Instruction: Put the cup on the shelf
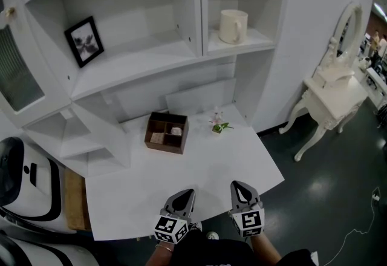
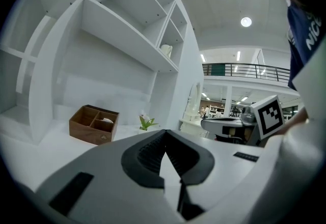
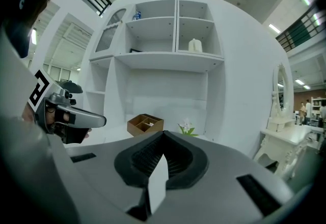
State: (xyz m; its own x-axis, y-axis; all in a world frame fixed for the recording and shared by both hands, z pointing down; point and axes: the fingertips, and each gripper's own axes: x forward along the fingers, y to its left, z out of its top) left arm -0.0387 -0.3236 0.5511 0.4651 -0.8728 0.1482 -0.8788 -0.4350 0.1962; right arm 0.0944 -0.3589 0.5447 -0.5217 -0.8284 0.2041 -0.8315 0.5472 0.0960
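A cream cup with a handle stands upright on the right-hand shelf of the white wall unit; it also shows small in the right gripper view as the cup and in the left gripper view as the cup. My left gripper and right gripper sit side by side low over the white table's front edge, far from the cup. Both have their jaws pressed together with nothing between them, as seen at the left gripper and the right gripper.
A brown wooden organiser box and a small potted flower stand at the back of the table. A framed picture leans on the left shelf. A white dressing table with mirror stands to the right on the dark floor.
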